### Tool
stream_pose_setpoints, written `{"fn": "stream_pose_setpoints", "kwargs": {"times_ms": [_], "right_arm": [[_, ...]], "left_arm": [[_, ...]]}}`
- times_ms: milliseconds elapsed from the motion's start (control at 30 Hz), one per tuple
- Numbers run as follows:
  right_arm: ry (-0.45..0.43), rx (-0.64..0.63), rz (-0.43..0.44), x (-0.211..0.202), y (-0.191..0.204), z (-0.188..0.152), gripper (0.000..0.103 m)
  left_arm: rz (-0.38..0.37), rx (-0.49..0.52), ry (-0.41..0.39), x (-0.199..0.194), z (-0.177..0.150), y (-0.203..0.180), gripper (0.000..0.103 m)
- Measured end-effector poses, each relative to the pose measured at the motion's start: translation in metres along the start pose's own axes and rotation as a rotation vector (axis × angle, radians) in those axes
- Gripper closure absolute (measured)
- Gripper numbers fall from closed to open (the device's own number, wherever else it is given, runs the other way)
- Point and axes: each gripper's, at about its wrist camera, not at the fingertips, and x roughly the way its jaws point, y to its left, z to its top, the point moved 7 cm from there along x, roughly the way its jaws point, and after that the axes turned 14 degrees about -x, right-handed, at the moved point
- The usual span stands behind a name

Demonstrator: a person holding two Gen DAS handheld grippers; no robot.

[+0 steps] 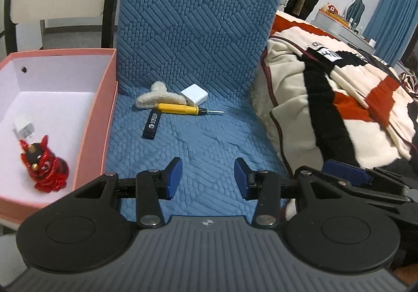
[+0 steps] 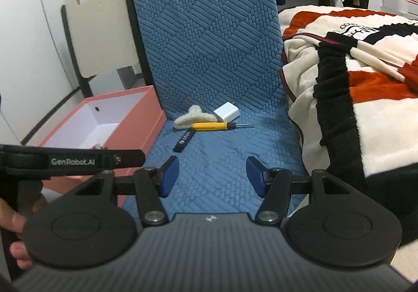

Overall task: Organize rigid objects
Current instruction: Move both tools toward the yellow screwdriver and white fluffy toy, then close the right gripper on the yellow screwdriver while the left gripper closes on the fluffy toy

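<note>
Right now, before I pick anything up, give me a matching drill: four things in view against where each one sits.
Things:
1. red figurine
2. yellow screwdriver
3. white charger
4. dark blue strip

Places:
A. at the back of the blue cushion, by the fluffy clip
B. inside the pink box
C. nearest the open left gripper among the cushion items
D. lying crosswise in front of the fluffy clip

Pairs: 1-B, 2-D, 3-A, 4-C
</note>
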Motion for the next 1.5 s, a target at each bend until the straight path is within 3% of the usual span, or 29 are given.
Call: {"fn": "stream_pose_setpoints", "kwargs": {"times_ms": [300, 500, 733, 1033, 1067, 1100, 1300, 1500], "right_arm": [[0.002, 0.001, -0.005, 0.052, -0.007, 0.012, 0.043], [0.050, 0.022, 0.007, 0.093, -0.013, 0.007, 0.043], [0.059, -0.004, 0.048, 0.136, -0.020, 0.011, 0.043], [0.111, -0.077, 0.105, 0.199, -0.030, 0.019, 0.043], [0.117, -0.092, 0.126, 0.207, -0.030, 0.021, 0.043], [0.124, -0.113, 0.136, 0.214, -0.028, 0.022, 0.043], [0.139, -0.226, 0.216, 0.256, -0.023, 0.030, 0.041], [0.162, -0.303, 0.236, 0.291, -0.026, 0.035, 0.034]], "left_arm": [[0.023, 0.021, -0.030, 0.064, 0.034, 0.012, 0.053], [0.036, 0.020, -0.037, 0.097, 0.058, 0.024, 0.053], [0.051, 0.029, 0.005, 0.143, 0.067, 0.031, 0.053], [0.102, 0.020, 0.052, 0.201, 0.096, 0.040, 0.053], [0.109, 0.022, 0.053, 0.207, 0.100, 0.042, 0.049], [0.121, 0.028, 0.052, 0.213, 0.105, 0.044, 0.043], [0.159, 0.108, 0.075, 0.245, 0.119, 0.053, 0.043], [0.212, 0.165, 0.045, 0.267, 0.134, 0.058, 0.043]]}}
